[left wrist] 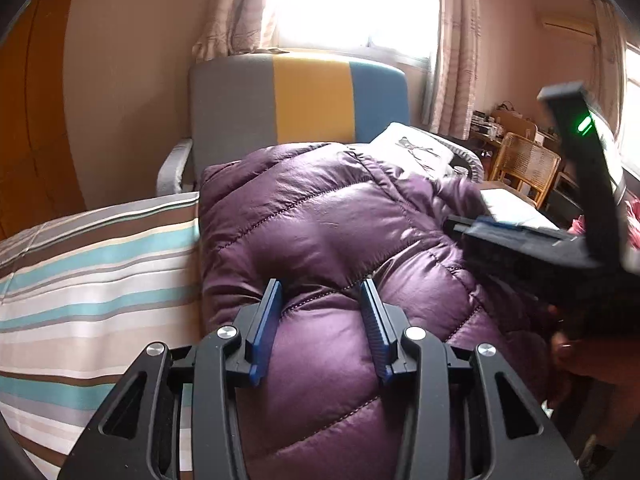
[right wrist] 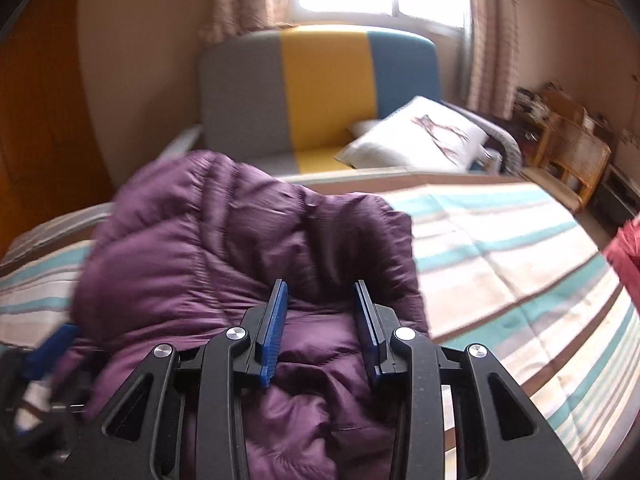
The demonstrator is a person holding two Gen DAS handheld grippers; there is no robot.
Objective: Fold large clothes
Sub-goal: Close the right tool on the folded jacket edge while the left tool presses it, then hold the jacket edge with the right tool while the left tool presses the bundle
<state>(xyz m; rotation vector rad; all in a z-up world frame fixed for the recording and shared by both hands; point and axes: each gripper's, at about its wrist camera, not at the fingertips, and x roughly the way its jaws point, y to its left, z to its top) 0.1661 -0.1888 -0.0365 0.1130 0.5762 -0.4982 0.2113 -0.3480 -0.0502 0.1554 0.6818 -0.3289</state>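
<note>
A puffy purple quilted jacket (left wrist: 320,232) lies bunched on the striped bed. My left gripper (left wrist: 322,292) is open, its blue pads resting against the jacket's padded surface with fabric bulging between them. In the right wrist view the same jacket (right wrist: 224,248) is heaped and a little blurred. My right gripper (right wrist: 320,292) is open, with jacket fabric lying between and under its fingers. The right gripper's body (left wrist: 552,240) shows at the right of the left wrist view, over the jacket. The left gripper's blue fingertip (right wrist: 52,344) shows at the lower left of the right wrist view.
The bed has a striped sheet (right wrist: 520,256) in teal, brown and white. A grey, yellow and blue sofa (right wrist: 320,92) with a white pillow (right wrist: 424,136) stands behind it. A wicker chair (left wrist: 528,164) and cluttered shelves are at the right. A pink-red cloth (right wrist: 624,260) lies at the right edge.
</note>
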